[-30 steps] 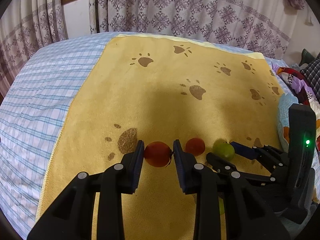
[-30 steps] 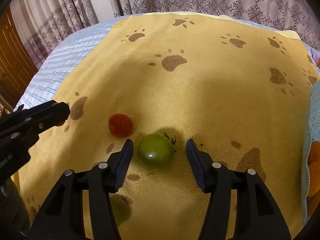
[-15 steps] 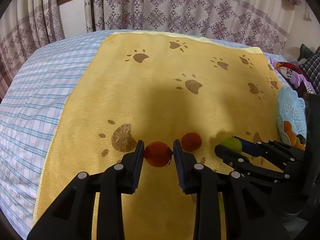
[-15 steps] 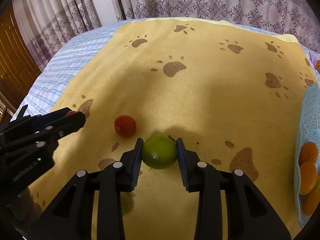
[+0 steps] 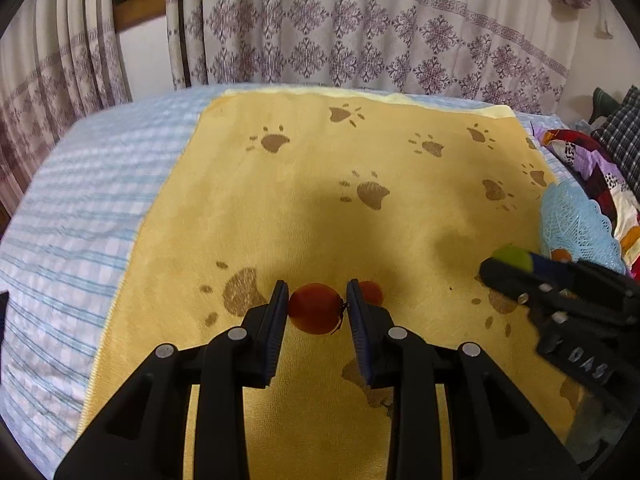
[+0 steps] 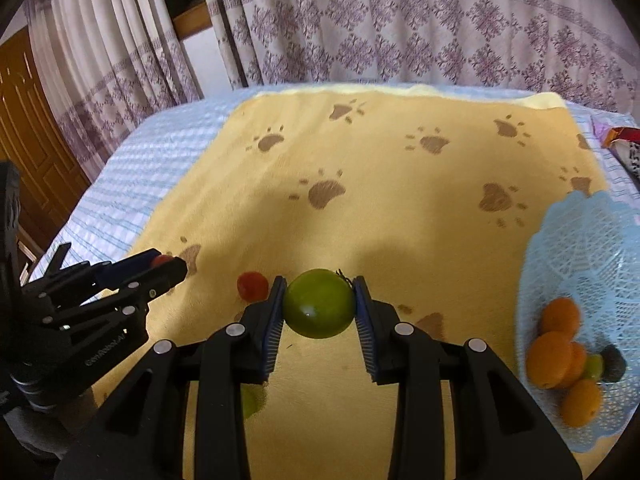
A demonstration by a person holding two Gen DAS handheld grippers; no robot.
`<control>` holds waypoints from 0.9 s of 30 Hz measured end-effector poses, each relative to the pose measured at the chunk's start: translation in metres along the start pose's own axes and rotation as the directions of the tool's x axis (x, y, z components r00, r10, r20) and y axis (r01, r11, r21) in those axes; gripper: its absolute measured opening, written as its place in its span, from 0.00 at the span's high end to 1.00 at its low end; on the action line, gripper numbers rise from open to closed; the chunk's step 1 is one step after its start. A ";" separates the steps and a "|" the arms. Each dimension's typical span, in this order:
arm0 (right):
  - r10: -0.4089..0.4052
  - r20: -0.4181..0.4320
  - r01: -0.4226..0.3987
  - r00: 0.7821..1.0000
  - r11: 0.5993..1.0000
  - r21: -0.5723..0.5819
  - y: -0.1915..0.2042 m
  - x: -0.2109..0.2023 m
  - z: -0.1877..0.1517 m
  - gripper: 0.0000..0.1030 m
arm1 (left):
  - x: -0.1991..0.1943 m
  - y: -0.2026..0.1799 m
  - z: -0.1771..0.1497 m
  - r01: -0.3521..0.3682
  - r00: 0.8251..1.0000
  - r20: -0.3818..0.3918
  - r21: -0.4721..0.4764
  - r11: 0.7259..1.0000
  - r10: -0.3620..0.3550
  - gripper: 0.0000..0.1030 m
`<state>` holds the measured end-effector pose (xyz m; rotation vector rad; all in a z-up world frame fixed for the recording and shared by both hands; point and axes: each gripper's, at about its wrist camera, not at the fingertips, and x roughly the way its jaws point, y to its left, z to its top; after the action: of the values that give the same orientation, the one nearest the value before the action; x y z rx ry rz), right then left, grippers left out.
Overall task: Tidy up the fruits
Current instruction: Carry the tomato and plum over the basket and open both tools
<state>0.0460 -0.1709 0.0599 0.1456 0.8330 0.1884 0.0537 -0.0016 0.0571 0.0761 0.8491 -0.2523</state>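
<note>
— What is your left claw doing, seen from its own camera?

— My left claw (image 5: pixel 316 308) is gripping a red tomato (image 5: pixel 315 308), with both blue pads pressing on its sides. It is hanging over the yellow paw-print blanket (image 5: pixel 304 208) that is lying on the bed with the blue checked sheet (image 5: pixel 80 208). A second, smaller red tomato (image 5: pixel 371 293) is peeking out just behind my right-hand pad, down on the blanket. Over at the right edge my right claw (image 5: pixel 510 266) is reaching in, clamping a green tomato (image 5: pixel 512 258), close to the light blue lace-pattern basket (image 5: pixel 576 224).

— And from the right camera?

— There my right claw (image 6: pixel 319 308) is clamping the green tomato (image 6: pixel 319 309); its jaws have just been closing and the pads are now pressing on both sides of the fruit. The green tomato is sitting off the blanket (image 6: pixel 400 184), with the small red tomato (image 6: pixel 252 286) lying on the cloth just to its left. Further left my left claw (image 6: pixel 166 265) is showing, with a bit of its red tomato (image 6: pixel 162 260) visible between the tips. On the right the blue basket (image 6: pixel 580 248) is holding several oranges (image 6: pixel 550 360), something small and green and a dark round thing; what those two are I cannot tell.
</note>
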 end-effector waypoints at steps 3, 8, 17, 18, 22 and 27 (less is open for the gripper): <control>-0.003 0.024 0.003 1.000 1.000 -0.002 -0.006 -0.015 0.005 0.66 | -0.007 -0.007 0.002 -0.004 1.000 0.019 0.014 1.000 0.004 0.71; -0.011 0.063 0.011 0.998 1.000 -0.002 -0.018 -0.042 0.008 0.66 | -0.017 -0.023 0.008 0.000 0.999 0.043 0.035 0.999 -0.001 0.71; -0.042 0.127 0.036 0.991 0.998 0.048 -0.057 -0.087 0.007 0.66 | -0.034 -0.065 0.020 0.032 0.996 0.084 0.089 0.996 -0.039 0.71; -0.047 0.132 0.040 0.990 0.998 0.054 -0.060 -0.091 0.006 0.66 | -0.036 -0.071 0.022 0.037 0.995 0.089 0.097 0.995 -0.046 0.70; -0.073 0.161 0.061 0.984 0.995 0.081 -0.080 -0.111 0.004 0.66 | -0.041 -0.095 0.027 0.060 0.992 0.105 0.124 0.990 -0.074 0.71; -0.108 0.194 0.083 0.975 0.988 0.131 -0.106 -0.135 0.002 0.66 | -0.047 -0.122 0.035 0.091 0.987 0.120 0.156 0.984 -0.111 0.71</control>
<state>-0.0294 -0.3047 0.1370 0.2352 0.6489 0.0306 0.0192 -0.1162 0.1197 0.1557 0.7058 -0.4125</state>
